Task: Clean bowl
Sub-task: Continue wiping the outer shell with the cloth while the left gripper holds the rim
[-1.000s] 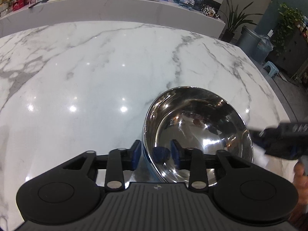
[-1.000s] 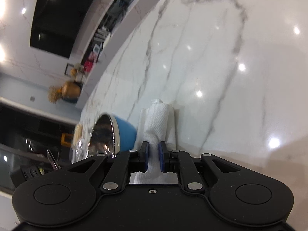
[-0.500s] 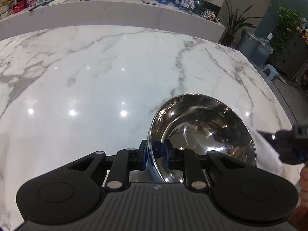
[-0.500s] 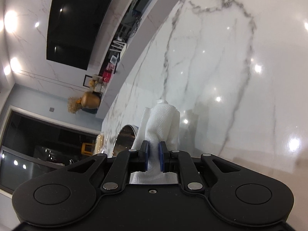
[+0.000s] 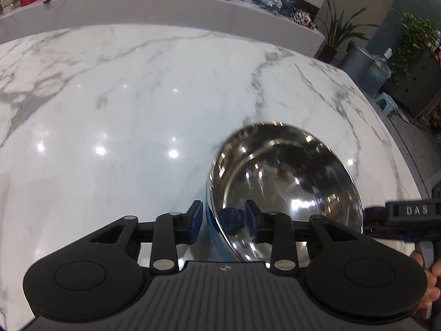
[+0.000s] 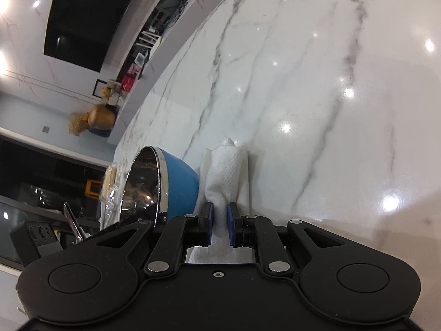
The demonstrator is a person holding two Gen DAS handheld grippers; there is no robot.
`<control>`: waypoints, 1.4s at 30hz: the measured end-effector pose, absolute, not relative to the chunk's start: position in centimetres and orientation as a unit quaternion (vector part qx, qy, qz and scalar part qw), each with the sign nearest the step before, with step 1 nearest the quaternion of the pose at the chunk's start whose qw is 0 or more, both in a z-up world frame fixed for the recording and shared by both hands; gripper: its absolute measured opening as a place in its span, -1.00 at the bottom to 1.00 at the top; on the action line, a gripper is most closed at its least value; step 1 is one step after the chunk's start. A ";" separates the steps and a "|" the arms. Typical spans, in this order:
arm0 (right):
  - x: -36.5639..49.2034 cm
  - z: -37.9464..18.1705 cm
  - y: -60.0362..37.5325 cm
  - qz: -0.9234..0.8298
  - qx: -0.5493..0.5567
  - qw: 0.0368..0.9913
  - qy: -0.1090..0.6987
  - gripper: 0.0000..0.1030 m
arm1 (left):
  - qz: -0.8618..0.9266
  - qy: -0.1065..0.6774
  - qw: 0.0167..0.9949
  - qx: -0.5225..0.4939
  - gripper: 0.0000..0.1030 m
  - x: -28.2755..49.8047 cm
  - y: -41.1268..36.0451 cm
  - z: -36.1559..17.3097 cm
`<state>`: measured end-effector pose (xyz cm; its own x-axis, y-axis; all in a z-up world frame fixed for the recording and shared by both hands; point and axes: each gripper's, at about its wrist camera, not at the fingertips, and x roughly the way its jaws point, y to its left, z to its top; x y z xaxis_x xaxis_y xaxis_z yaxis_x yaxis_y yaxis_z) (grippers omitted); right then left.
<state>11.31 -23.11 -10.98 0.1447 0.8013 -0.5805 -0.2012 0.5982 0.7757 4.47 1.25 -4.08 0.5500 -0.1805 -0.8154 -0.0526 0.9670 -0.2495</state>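
A steel bowl (image 5: 286, 182) with a blue outside sits on the white marble table (image 5: 137, 104), tilted. My left gripper (image 5: 223, 222) straddles the bowl's near rim, one pad outside and one inside, with a gap between pads and rim, so it is open. My right gripper (image 6: 219, 216) is shut on a folded white paper towel (image 6: 227, 171). The bowl shows in the right wrist view (image 6: 165, 182) just left of the towel, its mouth facing left. The right gripper's body shows at the right edge of the left wrist view (image 5: 408, 216).
The marble table (image 6: 330, 82) stretches far ahead. A long counter (image 5: 165, 2) with boxes stands behind it. Plants, a grey bin (image 5: 358, 66) and a small stool (image 5: 387, 103) stand off the table's right side. A plastic-wrapped packet (image 6: 110, 190) lies beyond the bowl.
My left gripper was shut on the bowl's rim half a second ago and has opened wider. The bowl looks blurred and shifted. My right gripper with the towel has moved back beside the bowl.
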 end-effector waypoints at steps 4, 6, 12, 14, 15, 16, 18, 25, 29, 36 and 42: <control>11.2 -11.0 -22.5 0.356 0.268 0.706 0.550 -0.78 | -0.040 0.474 0.873 -0.109 -0.44 4.3 0.8 -4.0; 11.2 -11.1 -22.3 0.357 0.267 0.707 0.550 -0.78 | -0.039 0.470 0.876 -0.104 -0.48 4.3 0.9 -4.0; 11.3 -10.7 -22.7 0.357 0.277 0.710 0.540 -0.78 | -0.032 0.455 0.884 -0.104 -0.68 4.5 1.4 -3.7; 11.5 -10.3 -23.2 0.357 0.291 0.713 0.529 -0.78 | -0.031 0.452 0.885 -0.106 -0.70 4.6 1.5 -3.6; 11.5 -10.3 -23.3 0.359 0.296 0.714 0.523 -0.78 | -0.031 0.452 0.885 -0.107 -0.71 4.6 1.5 -3.6; 11.5 -10.0 -23.6 0.363 0.306 0.716 0.512 -0.77 | -0.032 0.451 0.885 -0.107 -0.71 4.7 1.5 -3.6; 11.4 -9.7 -23.8 0.369 0.318 0.717 0.498 -0.77 | -0.032 0.450 0.886 -0.107 -0.72 4.9 1.6 -3.6; 11.5 -9.4 -23.9 0.386 0.352 0.709 0.473 -0.77 | -0.039 0.449 0.887 -0.100 -0.73 5.1 1.6 -3.6; 11.7 -9.8 -23.8 0.380 0.342 0.705 0.492 -0.77 | -0.046 0.445 0.890 -0.084 -0.73 5.1 1.3 -3.5; 11.5 -10.1 -24.2 0.372 0.315 0.693 0.531 -0.77 | -0.053 0.446 0.889 -0.089 -0.69 5.3 1.4 -3.6; 11.1 -10.8 -23.5 0.363 0.287 0.692 0.554 -0.77 | -0.053 0.443 0.891 -0.087 -0.68 5.3 1.1 -3.6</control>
<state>11.15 -23.50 -10.81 0.1228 0.8202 -0.5588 -0.1838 0.5721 0.7993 5.35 1.10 -3.63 0.6016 -0.1710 -0.7802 0.0174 0.9794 -0.2013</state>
